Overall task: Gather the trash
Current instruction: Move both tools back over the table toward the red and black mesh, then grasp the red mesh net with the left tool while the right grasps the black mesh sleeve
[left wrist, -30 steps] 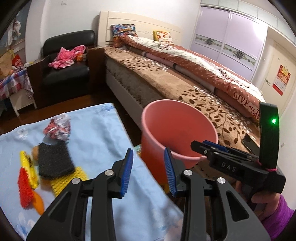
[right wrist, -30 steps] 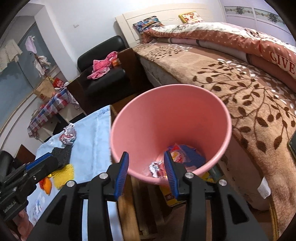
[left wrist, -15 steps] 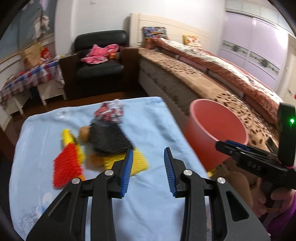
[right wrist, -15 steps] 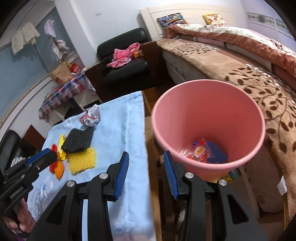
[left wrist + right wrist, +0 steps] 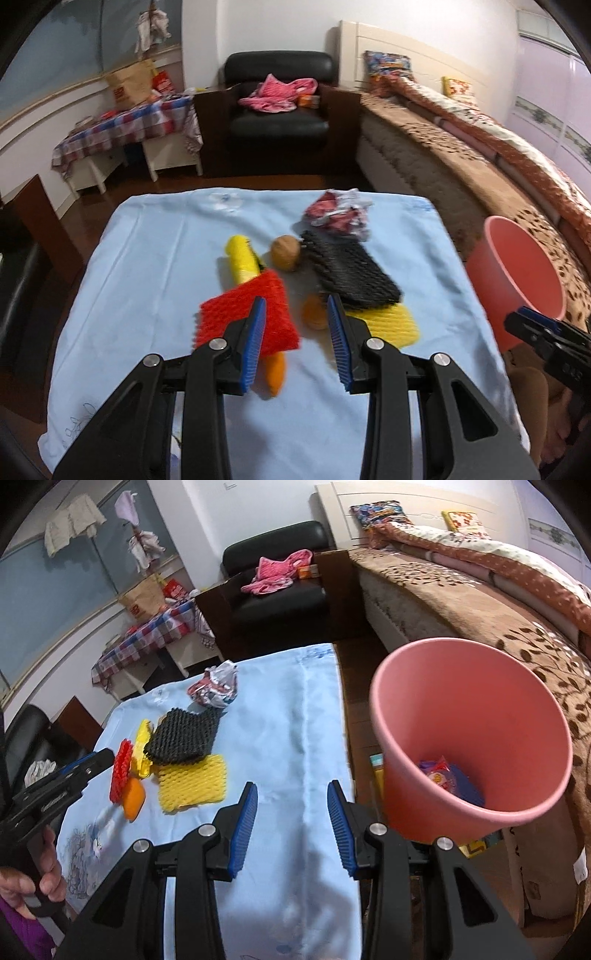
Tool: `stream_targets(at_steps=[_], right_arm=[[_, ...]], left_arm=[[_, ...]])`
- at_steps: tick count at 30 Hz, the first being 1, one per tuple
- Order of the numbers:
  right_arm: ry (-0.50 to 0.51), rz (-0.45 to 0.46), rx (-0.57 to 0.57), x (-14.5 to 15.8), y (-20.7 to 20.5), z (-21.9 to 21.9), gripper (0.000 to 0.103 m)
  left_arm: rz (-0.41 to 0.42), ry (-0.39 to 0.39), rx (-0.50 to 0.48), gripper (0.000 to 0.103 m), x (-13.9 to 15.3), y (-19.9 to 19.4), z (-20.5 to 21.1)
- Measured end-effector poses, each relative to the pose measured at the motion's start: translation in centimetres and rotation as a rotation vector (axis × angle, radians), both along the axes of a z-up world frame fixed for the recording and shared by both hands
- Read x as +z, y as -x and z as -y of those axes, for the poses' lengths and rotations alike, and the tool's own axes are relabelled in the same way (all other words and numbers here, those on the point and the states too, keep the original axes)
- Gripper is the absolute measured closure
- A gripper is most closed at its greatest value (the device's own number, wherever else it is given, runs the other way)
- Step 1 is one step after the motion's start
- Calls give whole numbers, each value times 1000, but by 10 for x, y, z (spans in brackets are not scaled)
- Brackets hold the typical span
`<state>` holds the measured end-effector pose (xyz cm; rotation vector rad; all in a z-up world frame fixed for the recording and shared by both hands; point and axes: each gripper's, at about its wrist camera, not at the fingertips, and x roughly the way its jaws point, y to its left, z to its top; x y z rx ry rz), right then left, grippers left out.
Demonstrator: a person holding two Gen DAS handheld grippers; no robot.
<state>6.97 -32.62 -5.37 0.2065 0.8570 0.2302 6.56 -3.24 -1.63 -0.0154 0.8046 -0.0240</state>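
both claws wide and empty, we should drop the left claw [image 5: 295, 332] straight onto the red foam net [image 5: 243, 317] lying just ahead under its tips on the counter [image 5: 147, 258], pinch low, then carry it right to the pink bucket [image 5: 469, 738] beside the right claw [image 5: 291, 823].

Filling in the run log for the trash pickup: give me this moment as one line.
left gripper: open, empty, over red foam net | right gripper: open, empty | pink bin: holds wrappers | crumpled wrapper: on table
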Motion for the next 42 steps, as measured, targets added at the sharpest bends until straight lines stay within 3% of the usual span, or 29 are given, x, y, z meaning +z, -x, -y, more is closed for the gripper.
stream_targets(at_steps=[24,25,29,42], right_arm=[[52,5,160,4,-30,-78,64],[52,5,166,4,-31,-80,64],[50,8,196,5,-35,-93,64],[44,16,300,7,-55,-143,64]], left_arm=[[-47,19,42,69,-27,-17,-26],[-46,27,43,70,-27,-17,-28],[-30,63,33,92,-25,-14,-34],[12,228,39,97,-8,7,-68]])
